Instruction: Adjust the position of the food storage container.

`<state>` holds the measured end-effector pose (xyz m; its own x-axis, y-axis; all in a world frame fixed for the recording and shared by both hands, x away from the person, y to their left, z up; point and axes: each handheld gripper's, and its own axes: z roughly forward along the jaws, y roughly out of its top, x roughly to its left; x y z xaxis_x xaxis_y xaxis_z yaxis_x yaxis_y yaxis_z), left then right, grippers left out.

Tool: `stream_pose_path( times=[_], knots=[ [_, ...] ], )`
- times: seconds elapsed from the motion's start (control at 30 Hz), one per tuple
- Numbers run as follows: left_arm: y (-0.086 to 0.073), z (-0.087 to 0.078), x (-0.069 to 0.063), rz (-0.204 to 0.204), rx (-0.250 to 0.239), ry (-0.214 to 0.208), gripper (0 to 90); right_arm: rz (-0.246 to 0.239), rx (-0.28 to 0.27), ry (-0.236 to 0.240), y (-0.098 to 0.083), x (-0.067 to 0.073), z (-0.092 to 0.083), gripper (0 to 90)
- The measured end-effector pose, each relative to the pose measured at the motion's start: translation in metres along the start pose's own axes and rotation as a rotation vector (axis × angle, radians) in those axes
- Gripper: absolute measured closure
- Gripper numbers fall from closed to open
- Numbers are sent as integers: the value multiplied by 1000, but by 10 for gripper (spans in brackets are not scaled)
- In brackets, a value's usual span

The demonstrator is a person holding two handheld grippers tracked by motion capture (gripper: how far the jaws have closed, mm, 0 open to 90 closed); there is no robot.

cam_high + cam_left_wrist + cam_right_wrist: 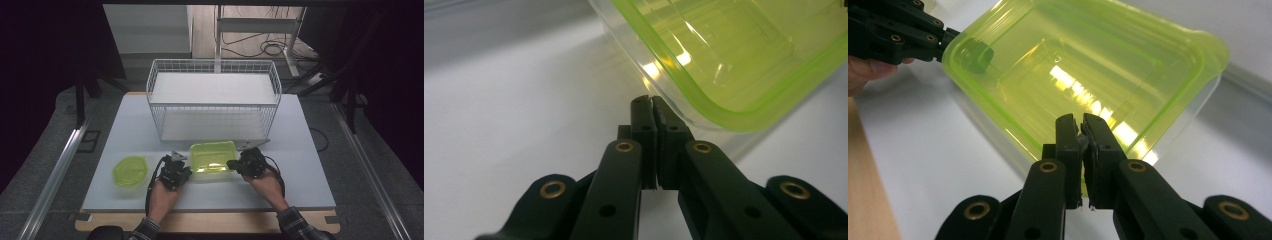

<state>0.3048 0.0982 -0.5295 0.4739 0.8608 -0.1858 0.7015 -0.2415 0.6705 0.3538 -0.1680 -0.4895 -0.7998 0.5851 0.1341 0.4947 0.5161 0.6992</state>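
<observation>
Both forearms are coming in from my near edge, each hand carrying a gripper toward the same thing. Left gripper is sitting with its jaws closed together at the left rim of the green container; in the left gripper view the closed tips are lying just under the rim's corner, and I cannot tell whether any plastic is caught between them. Right gripper is clamping the container's right rim: in the right gripper view the lip is running between the two closed pads.

Key relation: the container is lying between the two grippers, its long axis running left to right across the surface, so each short end is facing one hand. Neither hand is nearer; both are at the rim. I am judging that any lift will be turning on both ends rising together.

Container itself: translucent yellow-green, rectangular with rounded corners, open-topped, empty, glare showing on its floor. It is resting near the front middle of the surface.

Outward: a matching round-cornered lid is lying well to the left, apart from the left gripper. Behind the container a white wire basket is standing, front wall just beyond it.
</observation>
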Motion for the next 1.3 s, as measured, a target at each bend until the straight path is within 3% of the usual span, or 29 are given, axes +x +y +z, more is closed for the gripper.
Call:
stream_pose_path(
  times=[0.13, 0.2, 0.47, 0.57, 0.63, 0.77, 0.97, 1.03, 1.13, 1.3],
  knots=[
    [-3, -2, -8, 15, 14, -31, 884, 11, -4, 5, -9, -1, -10, 848],
    [-1, -6, -7, 18, 4, -10, 896, 24, -11, 8, -10, -1, -13, 847],
    [28, -14, 17, -19, -58, 26, 899, 25, -38, -17, 1, -13, -13, 839],
    [40, -8, 23, -28, -68, 30, 899, 51, -63, -55, 19, -29, -2, 842],
    [51, -2, 25, -29, -85, 31, 899, 53, -69, -66, 23, -31, 0, 841],
    [75, 11, 26, -4, -110, 34, 898, 61, -84, -125, 39, -43, 10, 841],
    [100, 32, 26, 26, -105, 34, 879, 71, -51, -163, 45, -56, 29, 845],
    [103, 37, 26, 31, -87, 22, 879, 75, -52, -156, 45, -57, 30, 852],
    [101, 38, 24, 71, -49, 14, 880, 70, -44, -155, 45, -55, 29, 855],
    [93, 30, 22, 76, -43, -15, 885, 57, -40, -128, 42, -49, 26, 864]
  ],
)
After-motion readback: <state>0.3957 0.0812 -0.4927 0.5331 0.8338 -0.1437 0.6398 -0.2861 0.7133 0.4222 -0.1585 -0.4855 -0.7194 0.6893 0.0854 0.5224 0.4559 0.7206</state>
